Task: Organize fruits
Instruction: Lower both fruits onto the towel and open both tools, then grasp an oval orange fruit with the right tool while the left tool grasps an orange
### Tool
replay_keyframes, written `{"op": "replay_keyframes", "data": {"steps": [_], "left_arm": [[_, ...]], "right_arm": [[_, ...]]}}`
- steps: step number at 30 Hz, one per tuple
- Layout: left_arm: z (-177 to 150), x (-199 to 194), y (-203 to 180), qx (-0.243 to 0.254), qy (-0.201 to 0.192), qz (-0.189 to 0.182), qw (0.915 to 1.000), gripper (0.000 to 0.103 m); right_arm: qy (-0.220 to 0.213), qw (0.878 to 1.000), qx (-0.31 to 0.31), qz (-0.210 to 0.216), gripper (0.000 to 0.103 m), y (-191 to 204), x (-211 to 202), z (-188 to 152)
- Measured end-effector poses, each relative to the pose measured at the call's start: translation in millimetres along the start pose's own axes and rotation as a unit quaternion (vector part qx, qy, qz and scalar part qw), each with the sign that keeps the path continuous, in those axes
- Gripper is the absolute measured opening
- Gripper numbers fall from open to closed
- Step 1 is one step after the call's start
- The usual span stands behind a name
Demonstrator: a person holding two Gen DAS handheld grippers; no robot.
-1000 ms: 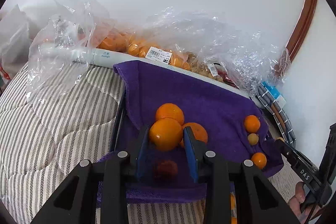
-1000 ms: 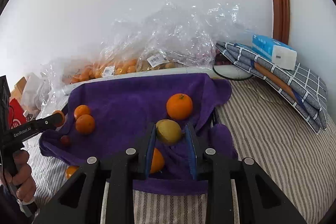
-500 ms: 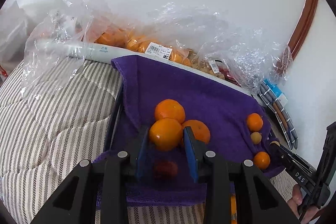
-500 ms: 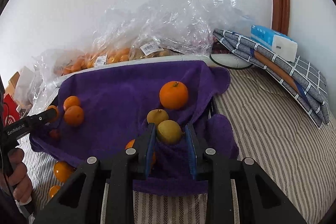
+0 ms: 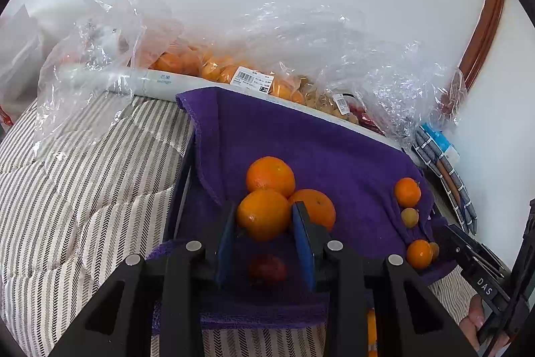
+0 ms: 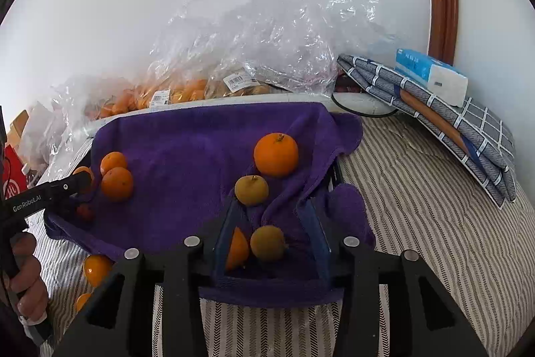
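Observation:
My left gripper (image 5: 264, 218) is shut on an orange (image 5: 263, 214), held over the purple towel (image 5: 301, 143). Two more oranges (image 5: 271, 174) lie just behind it, and a dark red fruit (image 5: 267, 268) lies on the towel below the fingers. My right gripper (image 6: 272, 210) is open over the towel's right end (image 6: 187, 149). A yellow-green fruit (image 6: 267, 242) lies loose on the towel between its fingers, beside an orange (image 6: 238, 248). Another yellow-green fruit (image 6: 251, 190) and a large orange (image 6: 276, 153) lie farther back.
Clear plastic bags of oranges (image 5: 214, 69) and other fruit (image 6: 240, 83) line the wall behind the towel. Folded checked cloth (image 6: 434, 116) with a tissue pack (image 6: 431, 76) lies at right. Loose oranges (image 6: 95, 268) sit on the striped bedding (image 5: 83, 190) at the towel's near-left edge.
My right gripper has opened and let go of the yellow-green fruit, which now lies on the towel between the fingers. My left gripper keeps its orange and has barely moved.

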State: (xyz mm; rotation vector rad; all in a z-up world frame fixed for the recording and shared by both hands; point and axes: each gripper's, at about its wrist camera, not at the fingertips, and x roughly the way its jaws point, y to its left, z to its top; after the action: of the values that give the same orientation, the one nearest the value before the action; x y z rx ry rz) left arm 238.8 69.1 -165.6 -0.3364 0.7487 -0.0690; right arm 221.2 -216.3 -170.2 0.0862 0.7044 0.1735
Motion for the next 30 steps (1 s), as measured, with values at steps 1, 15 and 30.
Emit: {"op": "replay_keyframes", "data": {"steps": [1,15,30], "left_arm": [[0,0,0,0.001,0.001,-0.002,1.0,0.034],[-2,-12,2,-0.006,-0.014,-0.007,0.9999,0.046],[-26,-74,33,-0.006,-0.054,0.017,0.9984,0.049]], "right_arm": [[-0.008,1.0,0.005,-0.005,0.046,1,-4,-1],[0.028,0.997,-0.013,0.068,0.047,56,-52,-28],[0.074,0.991,-0.035,0.106,0.043,100,-63,-70]]}}
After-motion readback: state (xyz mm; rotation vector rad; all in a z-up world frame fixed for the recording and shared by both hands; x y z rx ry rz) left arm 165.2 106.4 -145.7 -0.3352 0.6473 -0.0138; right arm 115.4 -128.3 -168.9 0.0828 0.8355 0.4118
